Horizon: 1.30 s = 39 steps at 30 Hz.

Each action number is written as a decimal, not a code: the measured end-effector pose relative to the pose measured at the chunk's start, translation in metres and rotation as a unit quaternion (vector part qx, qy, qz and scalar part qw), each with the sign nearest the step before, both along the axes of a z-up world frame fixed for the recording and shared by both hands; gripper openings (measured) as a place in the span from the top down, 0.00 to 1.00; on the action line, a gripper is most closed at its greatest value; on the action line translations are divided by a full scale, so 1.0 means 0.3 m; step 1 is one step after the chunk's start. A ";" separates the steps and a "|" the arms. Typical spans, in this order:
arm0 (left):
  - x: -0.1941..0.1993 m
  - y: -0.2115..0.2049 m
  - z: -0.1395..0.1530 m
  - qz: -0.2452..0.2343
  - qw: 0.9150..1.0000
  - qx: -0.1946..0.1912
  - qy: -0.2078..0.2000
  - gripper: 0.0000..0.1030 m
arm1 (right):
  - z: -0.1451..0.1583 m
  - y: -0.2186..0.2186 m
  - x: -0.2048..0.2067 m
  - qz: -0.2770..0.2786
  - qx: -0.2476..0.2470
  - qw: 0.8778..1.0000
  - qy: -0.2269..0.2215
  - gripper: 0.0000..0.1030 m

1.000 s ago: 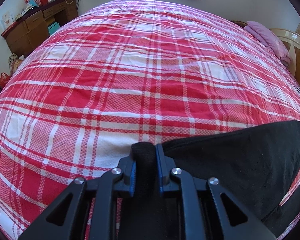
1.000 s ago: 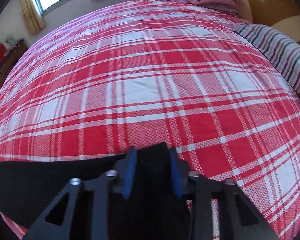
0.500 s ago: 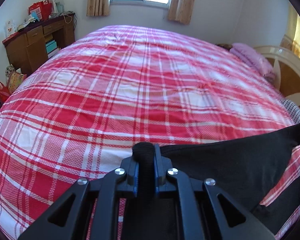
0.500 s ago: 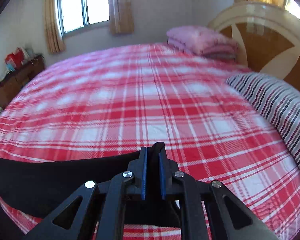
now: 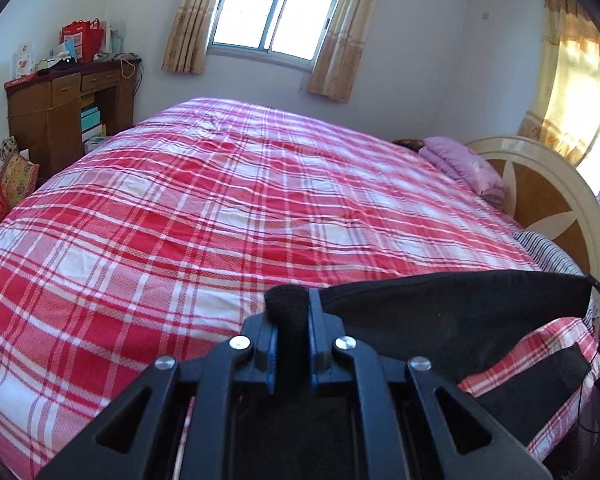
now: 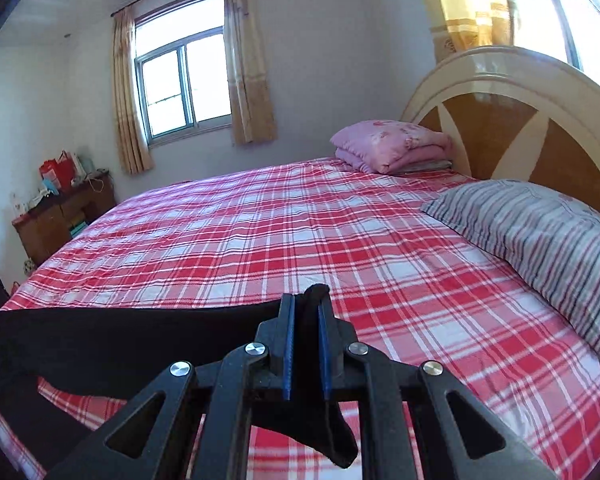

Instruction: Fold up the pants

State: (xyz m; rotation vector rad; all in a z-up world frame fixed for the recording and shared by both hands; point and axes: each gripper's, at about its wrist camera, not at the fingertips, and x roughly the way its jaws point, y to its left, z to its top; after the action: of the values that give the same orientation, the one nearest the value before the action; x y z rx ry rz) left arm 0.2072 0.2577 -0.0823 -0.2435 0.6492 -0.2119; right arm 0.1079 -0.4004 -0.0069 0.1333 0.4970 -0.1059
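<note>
"Big bed (image 5: 228, 216) with a red checked cover fills the room. Where are the pants?"

"Black pants (image 5: 452, 312) hang just over the near side of the bed, stretched between two grippers."

"Are they held tight?"

"Yes. The left gripper (image 5: 290, 316) has its jaws pinched on a bunched bit. The right gripper (image 6: 305, 320) jaws squeeze another edge."

"Heavy?"

"No, soft and floppy, I think. Hold the top edge or they sag."
</note>
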 end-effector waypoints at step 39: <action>-0.495 0.285 -0.216 0.013 1.000 0.005 -0.006 0.47 | -0.109 0.162 -0.484 0.017 -0.038 0.995 0.094 0.51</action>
State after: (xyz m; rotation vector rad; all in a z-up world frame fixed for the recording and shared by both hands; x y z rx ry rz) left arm 0.0588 0.3431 -0.1471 -0.2408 0.6338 -0.1857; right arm -0.0372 -0.3518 -0.0395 0.0407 0.6817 -0.1033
